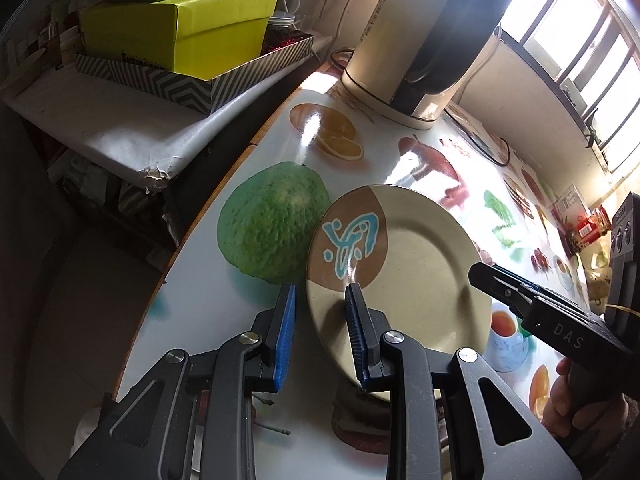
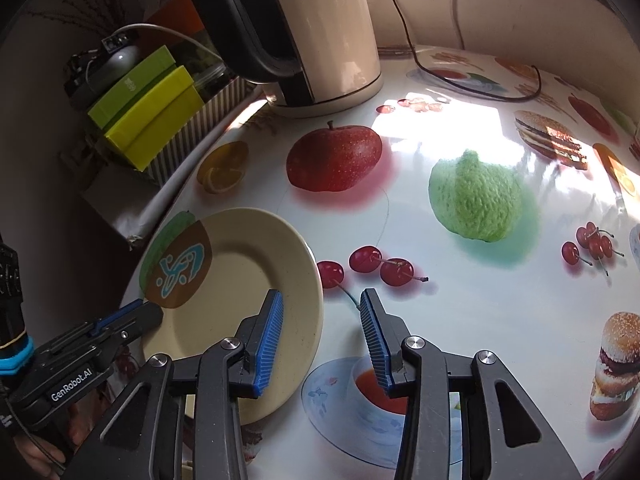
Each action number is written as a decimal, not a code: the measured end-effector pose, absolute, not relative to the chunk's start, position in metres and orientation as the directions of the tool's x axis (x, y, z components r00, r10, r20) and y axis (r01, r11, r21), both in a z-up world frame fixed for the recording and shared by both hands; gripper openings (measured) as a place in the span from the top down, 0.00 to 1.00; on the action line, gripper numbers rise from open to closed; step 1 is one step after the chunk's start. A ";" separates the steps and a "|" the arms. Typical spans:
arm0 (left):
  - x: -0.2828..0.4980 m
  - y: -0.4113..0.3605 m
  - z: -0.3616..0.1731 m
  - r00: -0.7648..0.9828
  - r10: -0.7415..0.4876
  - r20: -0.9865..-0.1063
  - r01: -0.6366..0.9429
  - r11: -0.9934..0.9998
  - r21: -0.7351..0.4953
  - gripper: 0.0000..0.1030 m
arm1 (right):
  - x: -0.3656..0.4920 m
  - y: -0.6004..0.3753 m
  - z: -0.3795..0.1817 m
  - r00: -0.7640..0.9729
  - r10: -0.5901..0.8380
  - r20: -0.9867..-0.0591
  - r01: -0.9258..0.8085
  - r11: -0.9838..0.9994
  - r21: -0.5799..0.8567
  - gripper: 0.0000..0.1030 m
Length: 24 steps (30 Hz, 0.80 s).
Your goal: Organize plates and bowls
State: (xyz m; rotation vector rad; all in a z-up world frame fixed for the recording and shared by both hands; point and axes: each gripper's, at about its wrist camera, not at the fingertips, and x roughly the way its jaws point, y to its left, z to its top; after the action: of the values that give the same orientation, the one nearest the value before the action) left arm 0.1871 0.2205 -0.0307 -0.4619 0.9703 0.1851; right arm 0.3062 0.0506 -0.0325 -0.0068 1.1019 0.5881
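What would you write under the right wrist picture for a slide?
Right gripper straddles the rim of a cream plate on a fruit-print tablecloth, a kettle behind.

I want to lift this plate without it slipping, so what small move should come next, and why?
Probably close both sets of jaws on the rim of the plate before lifting. The left gripper and the right gripper straddle opposite edges, one finger over the plate and one outside, but gaps show beside the pads.
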 end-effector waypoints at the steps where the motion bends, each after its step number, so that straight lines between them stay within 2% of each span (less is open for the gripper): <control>1: 0.187 0.220 -0.031 0.559 -0.050 -0.828 -0.353 0.889 -0.292 0.75 | 0.306 0.051 -0.033 0.314 0.445 -0.839 -0.451 0.847 0.281 0.67; 4: 0.188 0.219 -0.031 0.561 -0.042 -0.827 -0.353 0.891 -0.284 0.75 | 0.305 0.052 -0.035 0.306 0.452 -0.838 -0.455 0.843 0.288 0.71; 11: 0.188 0.217 -0.029 0.567 -0.028 -0.823 -0.347 0.898 -0.270 0.82 | 0.304 0.055 -0.034 0.301 0.469 -0.831 -0.474 0.829 0.296 0.81; 24: 0.189 0.216 -0.028 0.565 -0.017 -0.825 -0.350 0.900 -0.259 0.82 | 0.303 0.056 -0.034 0.301 0.471 -0.829 -0.471 0.829 0.301 0.83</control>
State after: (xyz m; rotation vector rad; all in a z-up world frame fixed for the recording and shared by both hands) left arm 0.1886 0.2155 -0.0280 -0.4226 0.9574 0.2027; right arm 0.3032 0.0556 -0.0345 0.0003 1.0998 0.6252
